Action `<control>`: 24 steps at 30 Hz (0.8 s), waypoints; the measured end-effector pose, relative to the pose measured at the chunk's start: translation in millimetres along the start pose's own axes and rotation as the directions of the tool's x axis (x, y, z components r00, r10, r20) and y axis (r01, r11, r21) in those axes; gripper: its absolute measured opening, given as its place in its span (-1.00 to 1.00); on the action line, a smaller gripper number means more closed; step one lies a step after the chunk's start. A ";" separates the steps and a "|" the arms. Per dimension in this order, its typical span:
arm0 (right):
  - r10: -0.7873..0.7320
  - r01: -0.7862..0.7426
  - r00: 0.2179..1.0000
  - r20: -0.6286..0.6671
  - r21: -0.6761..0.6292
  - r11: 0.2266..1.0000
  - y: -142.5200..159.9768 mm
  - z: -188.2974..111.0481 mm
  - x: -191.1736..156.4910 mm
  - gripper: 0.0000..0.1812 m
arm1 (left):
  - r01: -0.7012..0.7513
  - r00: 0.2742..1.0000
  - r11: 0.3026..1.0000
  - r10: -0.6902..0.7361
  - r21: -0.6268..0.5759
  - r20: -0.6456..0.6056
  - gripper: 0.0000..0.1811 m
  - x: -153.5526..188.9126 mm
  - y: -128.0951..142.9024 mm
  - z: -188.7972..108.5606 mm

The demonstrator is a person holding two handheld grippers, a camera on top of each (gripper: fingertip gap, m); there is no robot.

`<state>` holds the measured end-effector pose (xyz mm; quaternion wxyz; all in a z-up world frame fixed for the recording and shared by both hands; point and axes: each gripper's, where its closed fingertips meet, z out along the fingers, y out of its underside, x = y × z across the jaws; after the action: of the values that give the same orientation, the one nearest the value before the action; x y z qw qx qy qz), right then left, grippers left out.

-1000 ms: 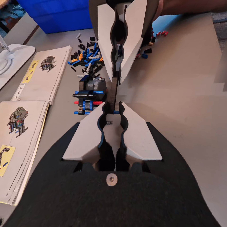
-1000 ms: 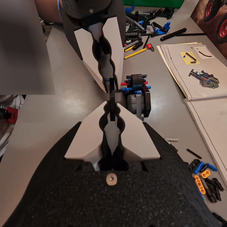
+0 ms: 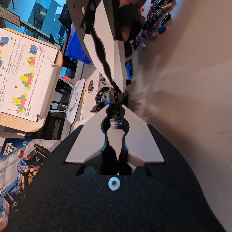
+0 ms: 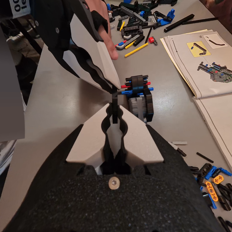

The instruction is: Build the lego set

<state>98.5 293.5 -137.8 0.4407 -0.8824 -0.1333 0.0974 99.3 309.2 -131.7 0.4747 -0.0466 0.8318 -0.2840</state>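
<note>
A long black beam (image 4: pixel 114 113) with holes is held between both grippers just above the grey table (image 4: pixel 62 100). My right gripper (image 4: pixel 114 106) is shut on its near end. My left gripper (image 3: pixel 115 106) is rolled sideways and closed on the other end of the beam (image 3: pixel 116 113). In the right wrist view the left gripper (image 4: pixel 114 88) comes in from the upper left. In the left wrist view the right gripper (image 3: pixel 118 89) comes in from above. The partly built model (image 4: pixel 140 100), black and grey with blue and red pins, stands right beside the beam, also in the left wrist view (image 3: pixel 105 96).
An open instruction booklet (image 4: pixel 207 65) lies at the right. A pile of loose parts (image 4: pixel 138 18) and a yellow axle (image 4: pixel 136 50) lie behind the model. Small pins and orange connectors (image 4: pixel 213 185) lie at the near right. The set box (image 3: pixel 22 169) is at the left. Only a small space, under 4 cm, lies between the two pairs of fingers.
My left gripper has rolled about a quarter turn, so its view now tilts sideways. The beam stays held between both grippers. The model has not moved.
</note>
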 end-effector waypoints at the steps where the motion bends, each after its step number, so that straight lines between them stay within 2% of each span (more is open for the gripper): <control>1: -0.007 0.007 1.000 -0.011 -0.003 1.000 0.5 0.5 1.3 -0.93 | -0.004 1.000 1.000 0.004 -0.007 0.004 -0.91 0.0 1.4 0.9; 9: -0.037 0.039 0.999 -0.027 0.079 0.996 -9.0 -9.2 1.9 -0.91 | -0.010 0.993 1.000 0.011 -0.005 0.116 -0.91 -7.2 -2.9 2.0; 12: -0.050 0.054 0.998 -0.043 0.091 0.994 -11.8 -14.5 3.3 -0.75 | -0.025 0.992 0.998 0.032 -0.053 0.124 -0.91 -5.9 3.0 3.9; 16: -0.084 0.105 0.982 -0.166 0.118 0.988 -16.1 -22.9 18.1 -0.47 | 0.021 0.993 0.997 -0.013 -0.070 0.119 -0.92 -6.9 5.4 4.4; 21: -0.093 0.099 0.979 -0.182 0.024 0.995 -7.2 -10.0 25.0 -0.11 | 0.041 0.990 0.997 -0.033 -0.059 0.134 -0.91 -12.1 2.6 1.4; 24: -0.126 0.127 0.969 -0.211 -0.008 0.992 -11.5 -5.4 30.4 -0.03 | 0.041 0.991 0.997 -0.033 -0.060 0.130 -0.91 -12.2 2.6 1.5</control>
<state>127.1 305.8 -127.0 0.4602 -0.8761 -0.1414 -0.0248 107.7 315.0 -124.3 0.5203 -0.0950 0.8069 -0.2630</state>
